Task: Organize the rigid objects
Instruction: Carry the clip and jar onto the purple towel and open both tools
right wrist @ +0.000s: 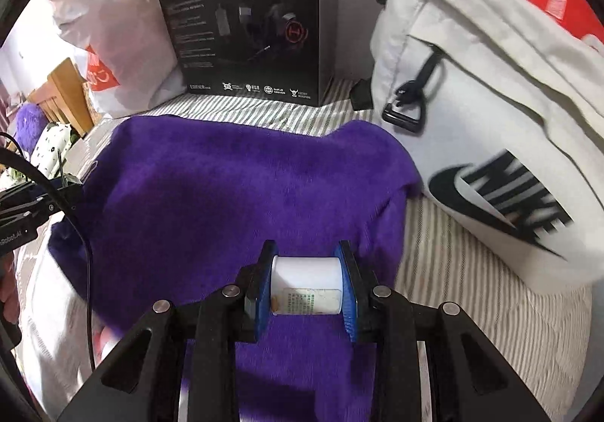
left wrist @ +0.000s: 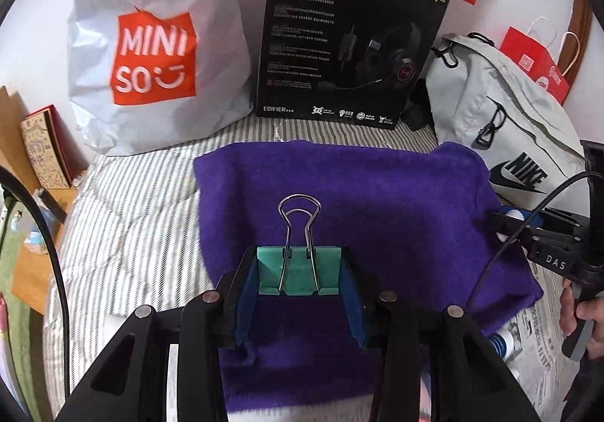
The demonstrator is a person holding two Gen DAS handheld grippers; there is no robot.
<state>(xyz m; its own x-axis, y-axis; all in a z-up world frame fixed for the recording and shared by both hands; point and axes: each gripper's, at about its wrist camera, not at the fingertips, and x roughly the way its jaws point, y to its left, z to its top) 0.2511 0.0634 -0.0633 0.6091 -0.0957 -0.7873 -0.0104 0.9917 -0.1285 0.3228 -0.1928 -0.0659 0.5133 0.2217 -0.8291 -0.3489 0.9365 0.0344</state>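
Both busy: left gripper point(left wrist: 298, 272) clamps a teal binder clip point(left wrist: 298, 271) at lower centre; right gripper point(right wrist: 307, 284) pinches a white bottle point(right wrist: 305, 284) likewise. Purple cloth point(left wrist: 358, 195) below lies bare mid-frame, hemmed by headset box point(left wrist: 351, 33) above and grey backpack point(right wrist: 490, 101) at right.

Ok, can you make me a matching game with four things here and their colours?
Things:
1. binder clip
2. towel
3. headset box
4. little bottle

Colours:
A. purple
B. white
C. green
D. black

Pairs: 1-C, 2-A, 3-D, 4-B
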